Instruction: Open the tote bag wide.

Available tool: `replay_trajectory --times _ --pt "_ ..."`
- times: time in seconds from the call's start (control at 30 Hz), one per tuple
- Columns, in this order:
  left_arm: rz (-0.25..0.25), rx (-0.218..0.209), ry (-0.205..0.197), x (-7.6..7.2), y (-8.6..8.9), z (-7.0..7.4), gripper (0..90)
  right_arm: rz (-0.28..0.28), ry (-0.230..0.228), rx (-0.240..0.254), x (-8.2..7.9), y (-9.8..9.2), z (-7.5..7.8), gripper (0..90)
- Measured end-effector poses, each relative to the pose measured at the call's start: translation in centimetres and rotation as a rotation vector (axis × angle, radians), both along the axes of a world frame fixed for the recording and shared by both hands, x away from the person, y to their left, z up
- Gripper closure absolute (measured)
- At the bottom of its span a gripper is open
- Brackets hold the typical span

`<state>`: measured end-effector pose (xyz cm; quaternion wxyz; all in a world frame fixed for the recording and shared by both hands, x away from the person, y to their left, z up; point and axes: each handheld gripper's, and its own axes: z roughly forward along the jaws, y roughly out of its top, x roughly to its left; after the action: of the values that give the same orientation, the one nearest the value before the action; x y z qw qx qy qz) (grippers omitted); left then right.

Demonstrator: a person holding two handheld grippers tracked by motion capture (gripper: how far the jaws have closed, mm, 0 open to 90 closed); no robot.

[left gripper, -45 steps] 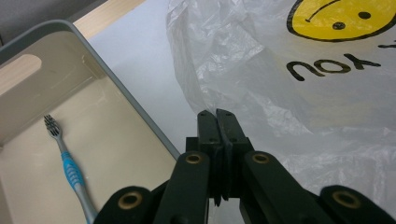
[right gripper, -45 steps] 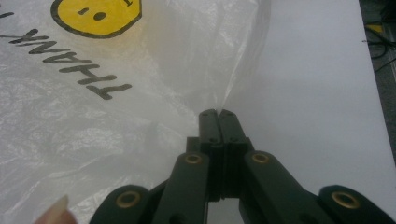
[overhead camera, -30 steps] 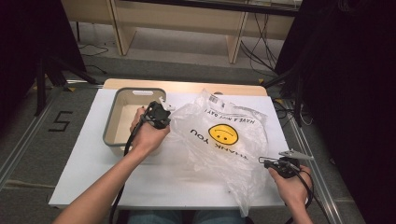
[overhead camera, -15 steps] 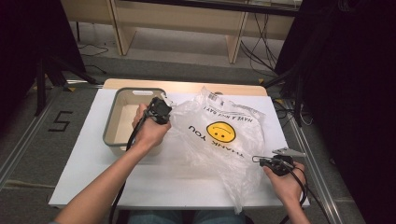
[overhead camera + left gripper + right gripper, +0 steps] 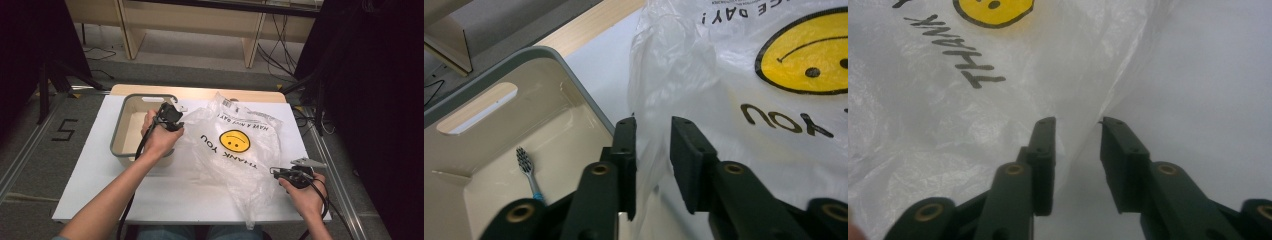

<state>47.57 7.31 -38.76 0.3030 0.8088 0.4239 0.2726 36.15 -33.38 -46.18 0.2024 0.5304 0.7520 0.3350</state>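
Observation:
A white see-through plastic bag with a yellow smiley and "THANK YOU" print lies crumpled on the white table. My left gripper hovers at the bag's left edge, over the right rim of a beige bin. Its jaws have just been opening, and a fold of the bag hangs loose between them. My right gripper is at the bag's near right edge. Its jaws have also just been opening, with the bag's edge lying free between the pads. A blue toothbrush lies in the bin.
The grey-rimmed bin stands on the left half of the table, with a handle slot in its far wall. A wooden strip edges the table's far side. Wooden shelving and cables stand beyond it, on the floor.
The right hand has shifted a little left toward the bag, and the bag's near right edge lies slacker. The left hand has stayed in place by the bin.

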Motion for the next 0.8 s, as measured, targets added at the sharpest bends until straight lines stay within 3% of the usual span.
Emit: replay_trajectory --times 0.13,0.3,0.6,0.8 --pt "0.02 -0.053 -0.032 -0.3 0.5 0.5 50.7 -0.015 -0.035 0.01 -0.4 -0.4 0.3 59.1" --pt "0.006 -0.12 -0.049 -1.2 1.1 1.1 42.9 -0.029 -0.113 -0.001 -0.8 -0.9 1.2 53.4" --pt "-0.06 -0.121 -0.146 -4.2 1.3 2.8 30.8 -0.022 -0.158 -0.011 -0.9 -0.9 1.6 50.4" --pt "-0.09 -0.125 -0.176 -5.8 1.2 3.6 27.7 0.01 -0.158 -0.012 -0.8 -0.4 1.6 49.9"
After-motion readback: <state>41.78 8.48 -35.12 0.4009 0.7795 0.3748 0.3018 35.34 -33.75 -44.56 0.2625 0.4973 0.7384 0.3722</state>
